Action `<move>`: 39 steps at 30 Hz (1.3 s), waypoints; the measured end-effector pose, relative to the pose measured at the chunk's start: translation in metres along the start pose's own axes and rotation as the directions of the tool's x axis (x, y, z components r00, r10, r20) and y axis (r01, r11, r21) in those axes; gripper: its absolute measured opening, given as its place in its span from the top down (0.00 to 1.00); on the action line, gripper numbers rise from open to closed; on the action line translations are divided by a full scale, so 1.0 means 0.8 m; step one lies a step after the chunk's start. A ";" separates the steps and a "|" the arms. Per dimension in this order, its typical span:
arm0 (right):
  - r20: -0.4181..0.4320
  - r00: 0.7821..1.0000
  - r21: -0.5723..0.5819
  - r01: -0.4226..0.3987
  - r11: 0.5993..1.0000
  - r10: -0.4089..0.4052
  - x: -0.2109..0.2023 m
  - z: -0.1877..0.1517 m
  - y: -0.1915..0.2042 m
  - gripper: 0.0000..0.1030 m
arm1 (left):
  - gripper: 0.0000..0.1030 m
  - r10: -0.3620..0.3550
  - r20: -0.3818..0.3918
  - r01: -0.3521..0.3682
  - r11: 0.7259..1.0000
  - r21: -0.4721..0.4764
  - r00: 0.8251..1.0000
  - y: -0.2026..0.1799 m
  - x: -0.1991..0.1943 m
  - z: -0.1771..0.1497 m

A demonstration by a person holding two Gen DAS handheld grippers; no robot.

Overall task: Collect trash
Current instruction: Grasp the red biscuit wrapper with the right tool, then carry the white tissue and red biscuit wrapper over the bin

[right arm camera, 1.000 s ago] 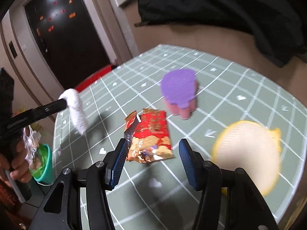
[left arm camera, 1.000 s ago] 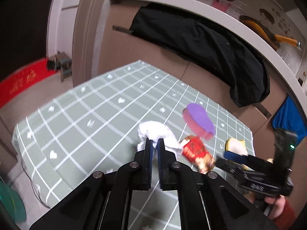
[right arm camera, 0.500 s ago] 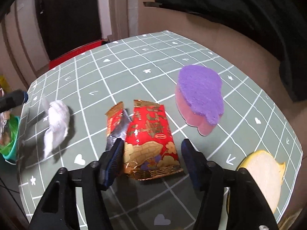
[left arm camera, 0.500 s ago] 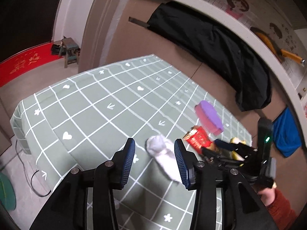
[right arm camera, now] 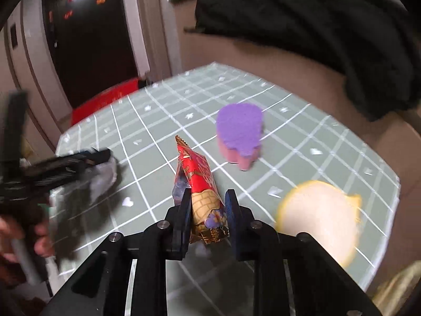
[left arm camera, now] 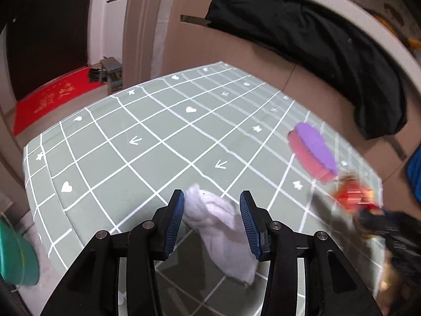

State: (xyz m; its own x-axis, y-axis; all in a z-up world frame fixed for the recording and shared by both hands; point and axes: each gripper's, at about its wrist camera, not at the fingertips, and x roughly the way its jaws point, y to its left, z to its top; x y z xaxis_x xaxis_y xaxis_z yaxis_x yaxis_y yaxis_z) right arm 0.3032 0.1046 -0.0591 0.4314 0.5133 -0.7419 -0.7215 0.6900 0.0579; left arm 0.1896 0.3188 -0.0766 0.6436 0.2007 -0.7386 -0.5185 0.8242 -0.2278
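Note:
A crumpled white tissue (left arm camera: 219,226) lies on the green checked tablecloth (left arm camera: 147,142) between the fingers of my left gripper (left arm camera: 211,202), which is open around it. My right gripper (right arm camera: 208,200) is shut on a red snack wrapper (right arm camera: 197,181) and holds it lifted and tilted above the cloth. The wrapper shows blurred at the right of the left wrist view (left arm camera: 354,194). The left gripper and the tissue show blurred at the left of the right wrist view (right arm camera: 105,171).
A purple and pink sponge (right arm camera: 239,131) and a yellow round sponge (right arm camera: 321,216) lie on the table. A green bin (left arm camera: 15,258) stands on the floor left of the table. A black coat (left arm camera: 315,52) hangs behind.
My left gripper let go of the tissue, which dropped onto the cloth, and now stands open around it. My right gripper closed on the red wrapper and lifted it.

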 end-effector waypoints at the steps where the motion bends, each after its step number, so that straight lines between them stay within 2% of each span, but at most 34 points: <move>1: 0.023 1.000 0.005 0.005 1.000 -0.005 -0.018 -0.004 -0.005 0.79 | 0.56 0.022 -0.015 -0.022 1.000 -0.009 1.000 -0.003 0.005 -0.002; 3: 0.060 0.998 0.014 0.015 1.000 -0.016 -0.046 -0.010 -0.012 0.79 | 0.57 0.030 -0.059 -0.032 0.999 -0.037 0.998 -0.006 0.015 -0.006; 4: 0.076 0.997 0.022 0.017 1.000 -0.019 -0.060 -0.014 -0.017 0.79 | 0.58 0.035 -0.044 -0.037 0.998 -0.044 0.998 -0.008 0.013 -0.009; 5: 0.094 0.995 0.033 0.016 0.999 -0.019 -0.076 -0.019 -0.024 0.79 | 0.68 0.037 -0.032 -0.038 0.998 -0.050 0.999 -0.012 0.009 -0.012; 6: 0.103 0.994 0.038 0.016 0.999 -0.020 -0.084 -0.023 -0.028 0.79 | 0.72 0.031 -0.034 -0.033 0.998 -0.054 0.999 -0.015 0.007 -0.014; 10: 0.152 0.987 0.058 0.035 0.998 -0.044 -0.123 -0.043 -0.049 0.79 | 0.75 0.006 0.020 -0.005 1.000 -0.027 1.000 -0.045 -0.016 -0.027; 13: 0.179 0.981 0.079 0.056 0.995 -0.069 -0.150 -0.062 -0.068 0.79 | 0.75 -0.048 0.063 0.048 0.999 0.004 0.997 -0.083 -0.047 -0.035; 17: 0.214 0.970 0.095 0.094 0.991 -0.113 -0.190 -0.082 -0.089 0.79 | 0.75 -0.139 0.155 0.124 0.987 0.104 0.978 -0.144 -0.102 -0.044; 19: 0.239 0.960 0.110 0.122 0.986 -0.145 -0.213 -0.091 -0.102 0.79 | 0.75 -0.192 0.206 0.158 0.973 0.171 0.960 -0.181 -0.135 -0.049; 24: 0.306 0.926 0.188 0.171 0.967 -0.223 -0.273 -0.118 -0.132 0.79 | 0.75 -0.307 0.268 0.232 0.932 0.279 0.913 -0.243 -0.190 -0.065; 26: 0.327 0.898 0.218 0.230 0.949 -0.293 -0.295 -0.135 -0.143 0.79 | 0.75 -0.344 0.267 0.260 0.916 0.306 0.900 -0.261 -0.202 -0.075; 30: 0.343 0.864 0.250 0.295 0.922 -0.369 -0.323 -0.161 -0.152 0.79 | 0.75 -0.397 0.252 0.289 0.881 0.374 0.883 -0.293 -0.221 -0.097; 33: 0.377 0.827 0.266 0.335 0.904 -0.418 -0.345 -0.183 -0.147 0.79 | 0.75 -0.438 0.243 0.315 0.853 0.415 0.866 -0.313 -0.236 -0.113; 36: 0.402 0.809 0.283 0.335 0.899 -0.428 -0.361 -0.194 -0.148 0.79 | 0.75 -0.451 0.230 0.316 0.835 0.451 0.862 -0.328 -0.247 -0.128; 39: 0.422 0.795 0.309 0.325 0.894 -0.435 -0.378 -0.197 -0.154 0.79 | 0.75 -0.470 0.232 0.322 0.818 0.477 0.852 -0.341 -0.259 -0.137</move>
State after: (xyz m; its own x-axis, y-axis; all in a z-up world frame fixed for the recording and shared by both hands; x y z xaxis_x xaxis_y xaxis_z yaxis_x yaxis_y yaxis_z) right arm 0.1763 -0.2164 0.0526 0.8857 0.3233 -0.3332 -0.3372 0.9413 0.0170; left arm 0.1360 -0.0057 0.0696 0.9223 -0.0941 -0.3749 0.0519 0.9913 -0.1211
